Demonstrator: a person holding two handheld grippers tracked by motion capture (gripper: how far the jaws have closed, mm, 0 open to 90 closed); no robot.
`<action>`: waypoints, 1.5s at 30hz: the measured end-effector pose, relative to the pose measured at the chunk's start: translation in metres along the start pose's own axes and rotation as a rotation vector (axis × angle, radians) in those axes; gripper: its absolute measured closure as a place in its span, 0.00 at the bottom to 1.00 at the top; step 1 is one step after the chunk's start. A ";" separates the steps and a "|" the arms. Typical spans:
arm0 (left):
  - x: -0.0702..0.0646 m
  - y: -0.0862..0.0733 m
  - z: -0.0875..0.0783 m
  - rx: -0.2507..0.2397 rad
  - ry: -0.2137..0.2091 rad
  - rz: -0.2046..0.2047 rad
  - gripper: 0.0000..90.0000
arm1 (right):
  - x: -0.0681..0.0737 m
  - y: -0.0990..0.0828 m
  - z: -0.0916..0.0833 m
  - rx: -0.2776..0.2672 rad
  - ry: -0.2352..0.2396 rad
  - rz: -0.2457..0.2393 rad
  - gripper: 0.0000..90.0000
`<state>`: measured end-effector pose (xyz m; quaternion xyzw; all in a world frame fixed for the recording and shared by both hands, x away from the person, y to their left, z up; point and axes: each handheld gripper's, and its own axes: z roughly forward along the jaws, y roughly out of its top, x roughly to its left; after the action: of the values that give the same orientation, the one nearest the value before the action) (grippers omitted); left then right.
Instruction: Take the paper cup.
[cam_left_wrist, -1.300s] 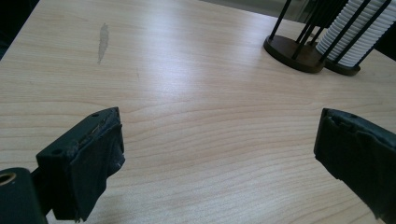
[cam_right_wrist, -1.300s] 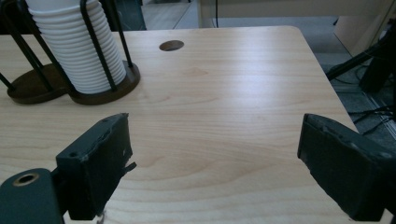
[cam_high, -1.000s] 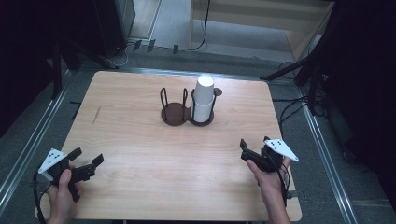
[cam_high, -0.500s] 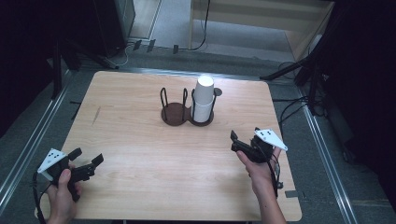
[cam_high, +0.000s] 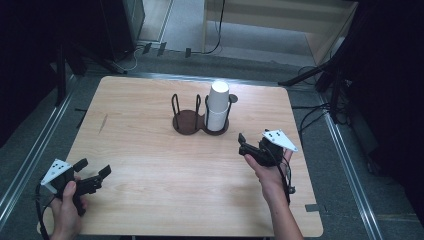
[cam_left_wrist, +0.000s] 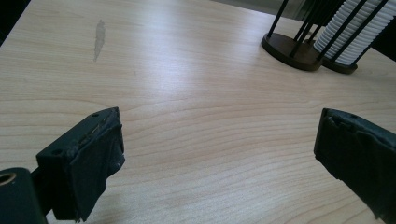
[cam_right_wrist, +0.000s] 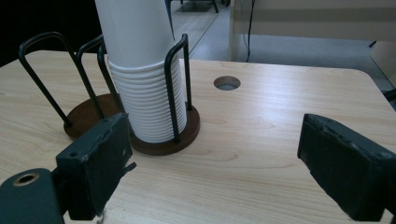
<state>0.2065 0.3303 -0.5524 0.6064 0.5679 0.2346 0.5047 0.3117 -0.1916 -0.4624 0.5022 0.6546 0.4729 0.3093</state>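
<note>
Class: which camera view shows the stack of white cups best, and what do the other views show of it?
The right gripper view: the stack of white cups is close, its nested rims distinct inside the wire holder. The high view shows the whole stack, small. The left gripper view catches only its ribbed lower part.

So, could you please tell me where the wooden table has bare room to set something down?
Bare: the left half beyond the black wire cup holder, and the front between both grippers. Crowded: centre-back, where its white cup stack stands, with the right gripper close by.
</note>
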 end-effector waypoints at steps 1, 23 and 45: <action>0.000 0.000 0.000 0.000 0.000 0.000 0.02 | 0.001 0.000 0.001 0.002 -0.002 0.002 0.10; 0.000 0.000 0.000 0.001 -0.001 0.001 0.02 | 0.028 0.014 0.029 0.017 0.035 -0.021 0.10; 0.000 0.000 0.000 0.004 -0.010 0.000 0.02 | 0.042 0.029 0.060 0.030 0.053 -0.013 0.12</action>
<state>0.2066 0.3308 -0.5523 0.6087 0.5658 0.2303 0.5062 0.3621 -0.1321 -0.4538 0.4897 0.6727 0.4743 0.2875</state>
